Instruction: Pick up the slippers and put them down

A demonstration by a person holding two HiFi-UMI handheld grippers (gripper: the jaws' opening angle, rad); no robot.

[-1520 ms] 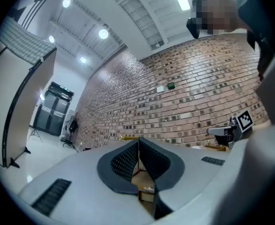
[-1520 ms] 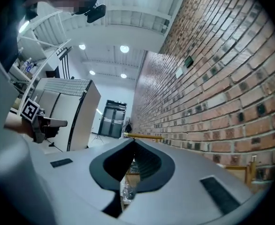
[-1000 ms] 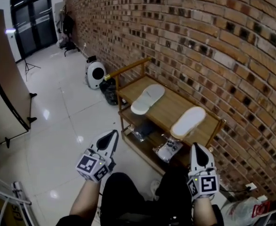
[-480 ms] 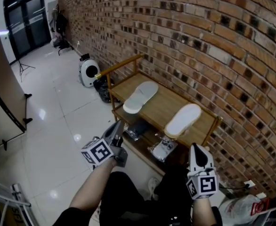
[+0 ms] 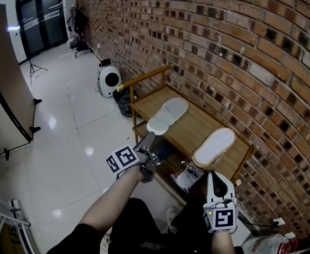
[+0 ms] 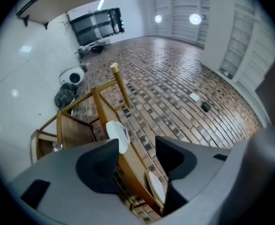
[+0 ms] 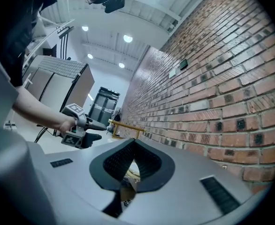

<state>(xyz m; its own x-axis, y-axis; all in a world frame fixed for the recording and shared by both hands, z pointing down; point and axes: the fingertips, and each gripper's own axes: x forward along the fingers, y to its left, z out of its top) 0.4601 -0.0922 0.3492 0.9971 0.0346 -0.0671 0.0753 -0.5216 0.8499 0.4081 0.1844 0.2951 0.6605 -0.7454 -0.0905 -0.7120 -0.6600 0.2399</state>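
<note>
Fingers [image 6: 97,165] of the left gripper [image 5: 152,150] have just been opening and stand wide and empty; those of the right gripper [image 5: 215,176] meet. Two white slippers [image 5: 167,115] [image 5: 214,146] lie apart on one bench [image 5: 189,126].

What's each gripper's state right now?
Left gripper: open, fingers just been opening, nothing between them.
Right gripper: closed, empty.

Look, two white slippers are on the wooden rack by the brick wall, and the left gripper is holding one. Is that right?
Not quite. The left gripper holds nothing: the left gripper view shows its jaws, which have just been opening, apart with nothing between them. Both white slippers lie on the wooden rack by the brick wall.
</note>
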